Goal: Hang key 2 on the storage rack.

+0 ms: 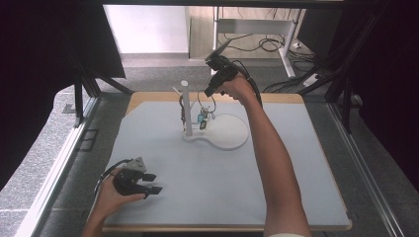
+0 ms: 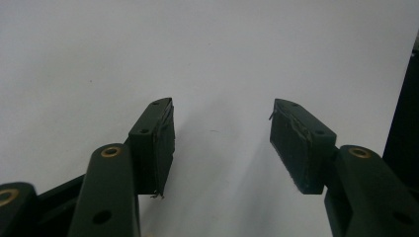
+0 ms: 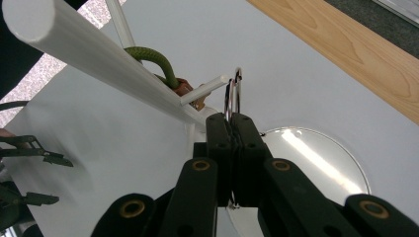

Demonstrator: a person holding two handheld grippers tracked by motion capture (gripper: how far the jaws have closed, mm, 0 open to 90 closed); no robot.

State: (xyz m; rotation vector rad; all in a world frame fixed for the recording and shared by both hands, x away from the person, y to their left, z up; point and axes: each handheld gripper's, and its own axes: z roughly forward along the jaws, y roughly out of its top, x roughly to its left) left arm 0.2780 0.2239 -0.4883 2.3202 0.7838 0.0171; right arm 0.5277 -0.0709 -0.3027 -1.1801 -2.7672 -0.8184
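Right gripper [image 3: 231, 129], clamped on key ring [image 3: 233, 96] beside stand peg [image 3: 205, 90], may miss; left gripper [image 2: 222, 143] idles open.

No lettering, label, brand or number can be read anywhere (the hanging tags are too small)

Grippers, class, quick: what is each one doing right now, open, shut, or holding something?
Left gripper: open, nothing between its jaws, low over the table.
Right gripper: shut on the metal key ring, beside a peg of the white stand.
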